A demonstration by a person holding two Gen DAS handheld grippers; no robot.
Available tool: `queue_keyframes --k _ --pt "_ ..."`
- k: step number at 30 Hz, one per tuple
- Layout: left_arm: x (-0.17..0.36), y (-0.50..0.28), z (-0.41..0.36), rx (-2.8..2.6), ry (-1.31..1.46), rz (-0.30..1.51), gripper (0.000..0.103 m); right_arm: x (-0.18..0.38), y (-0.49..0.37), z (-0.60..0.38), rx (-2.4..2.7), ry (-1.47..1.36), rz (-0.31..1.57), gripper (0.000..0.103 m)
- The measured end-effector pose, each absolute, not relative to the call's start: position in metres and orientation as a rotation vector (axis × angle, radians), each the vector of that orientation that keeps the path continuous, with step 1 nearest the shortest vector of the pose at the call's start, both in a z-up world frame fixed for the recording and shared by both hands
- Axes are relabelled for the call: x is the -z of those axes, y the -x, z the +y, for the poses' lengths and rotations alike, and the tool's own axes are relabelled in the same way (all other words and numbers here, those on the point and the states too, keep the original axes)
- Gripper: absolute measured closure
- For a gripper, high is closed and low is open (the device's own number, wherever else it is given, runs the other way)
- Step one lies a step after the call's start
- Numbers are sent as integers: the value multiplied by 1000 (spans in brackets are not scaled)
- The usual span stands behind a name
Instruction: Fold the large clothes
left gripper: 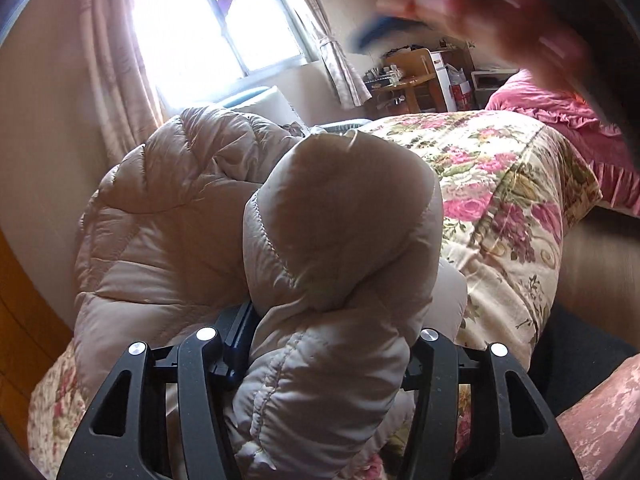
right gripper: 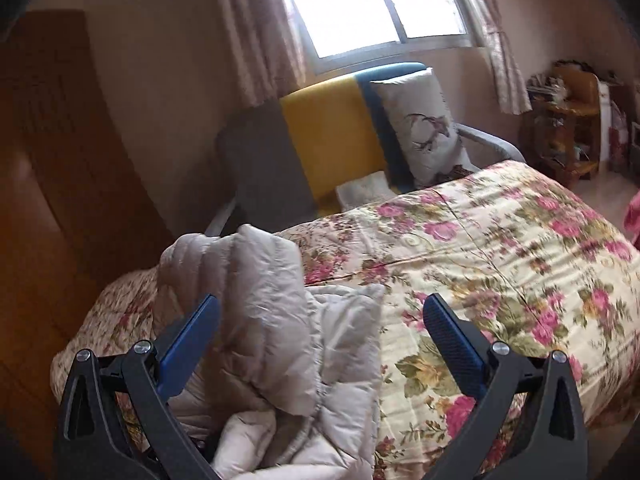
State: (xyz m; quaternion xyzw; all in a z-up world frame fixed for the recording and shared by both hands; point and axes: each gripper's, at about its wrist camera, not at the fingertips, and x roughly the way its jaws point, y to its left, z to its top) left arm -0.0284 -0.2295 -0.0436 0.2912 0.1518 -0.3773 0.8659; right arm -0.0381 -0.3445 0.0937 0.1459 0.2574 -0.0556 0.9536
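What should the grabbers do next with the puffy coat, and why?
Probably ease the left gripper back off the puffy coat: a padded fold still bulges between its fingers. The right gripper is already open, above the floral quilt.

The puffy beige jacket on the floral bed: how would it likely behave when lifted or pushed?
The quilted jacket looks floppy: it slumps in soft folds over the floral bedspread. Its puffed, stitched panels suggest it is light for its bulk and would probably spring back after squeezing. The smooth, faintly shiny shell may slip; a thick fold bulges between the left tongs.
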Motion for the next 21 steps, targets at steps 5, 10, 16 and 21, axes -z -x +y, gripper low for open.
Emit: queue_keyframes --k 5,10,16,21 --pt "42 33 -231 797 -617 313 51 -87 -21 -285 73 -42 646 2" --pt "38 30 -221 859 -556 329 41 -54 -51 -270 172 83 732 2" --pt "14 32 -176 1060 -441 352 40 -11 -40 -309 296 -23 724 2" --pt "-16 23 -126 1104 -311 328 30 23 -10 -335 371 -136 653 2"
